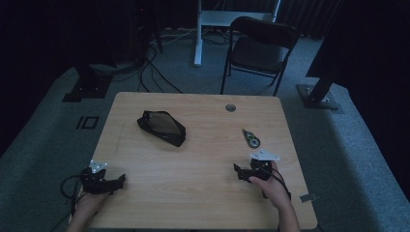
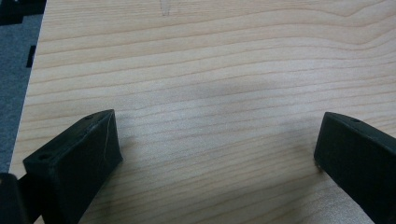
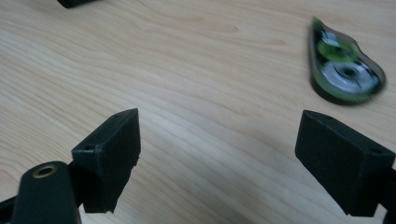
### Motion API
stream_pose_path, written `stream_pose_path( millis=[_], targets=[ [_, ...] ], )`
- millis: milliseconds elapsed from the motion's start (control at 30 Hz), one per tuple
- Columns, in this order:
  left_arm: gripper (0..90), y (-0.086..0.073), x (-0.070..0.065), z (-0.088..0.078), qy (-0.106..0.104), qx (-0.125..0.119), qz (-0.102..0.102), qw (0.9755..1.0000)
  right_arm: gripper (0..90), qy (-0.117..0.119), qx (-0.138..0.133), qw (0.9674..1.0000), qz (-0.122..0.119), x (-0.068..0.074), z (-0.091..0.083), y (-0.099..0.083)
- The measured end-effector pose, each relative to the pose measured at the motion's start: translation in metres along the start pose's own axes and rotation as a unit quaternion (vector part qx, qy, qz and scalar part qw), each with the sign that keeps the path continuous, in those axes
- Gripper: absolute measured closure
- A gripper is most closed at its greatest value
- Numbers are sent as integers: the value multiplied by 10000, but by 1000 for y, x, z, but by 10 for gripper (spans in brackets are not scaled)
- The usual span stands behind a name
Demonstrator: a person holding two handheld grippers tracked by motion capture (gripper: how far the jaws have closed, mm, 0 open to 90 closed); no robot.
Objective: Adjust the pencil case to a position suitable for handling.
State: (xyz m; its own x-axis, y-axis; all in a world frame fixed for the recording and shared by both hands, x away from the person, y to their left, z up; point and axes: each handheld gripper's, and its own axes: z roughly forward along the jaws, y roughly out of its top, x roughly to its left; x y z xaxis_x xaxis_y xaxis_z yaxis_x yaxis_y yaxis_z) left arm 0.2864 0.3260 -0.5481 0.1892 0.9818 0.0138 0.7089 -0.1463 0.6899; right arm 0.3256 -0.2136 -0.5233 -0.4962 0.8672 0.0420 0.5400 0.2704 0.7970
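1. Black jaws of the left gripper (image 1: 117, 181) stand released over bare wood at the near left of the light wooden counter (image 1: 193, 193).
2. Farther back lies a black soft pouch (image 1: 161, 127), well apart from both grippers.
3. The right gripper (image 1: 238, 170) has its jaws spread wide and holds nothing.
4. The small green and clear tape dispenser (image 3: 344, 65) lies ahead and right of these jaws, near them, long axis pointing away; the right hand is clearly nearer.

On the table (image 1: 193, 164), pouch (image 1: 161, 127) lies left of tape dispenser (image 1: 251, 138).
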Motion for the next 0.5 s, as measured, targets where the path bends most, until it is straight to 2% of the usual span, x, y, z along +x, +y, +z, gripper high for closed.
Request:
stream_pose_path(
  millis=[500],
  targets=[
    [5, 0, 0, 0, 0, -7, -9, 10000, 146, 331, -121, 9993, -156, 21, 15, 21]
  ],
)
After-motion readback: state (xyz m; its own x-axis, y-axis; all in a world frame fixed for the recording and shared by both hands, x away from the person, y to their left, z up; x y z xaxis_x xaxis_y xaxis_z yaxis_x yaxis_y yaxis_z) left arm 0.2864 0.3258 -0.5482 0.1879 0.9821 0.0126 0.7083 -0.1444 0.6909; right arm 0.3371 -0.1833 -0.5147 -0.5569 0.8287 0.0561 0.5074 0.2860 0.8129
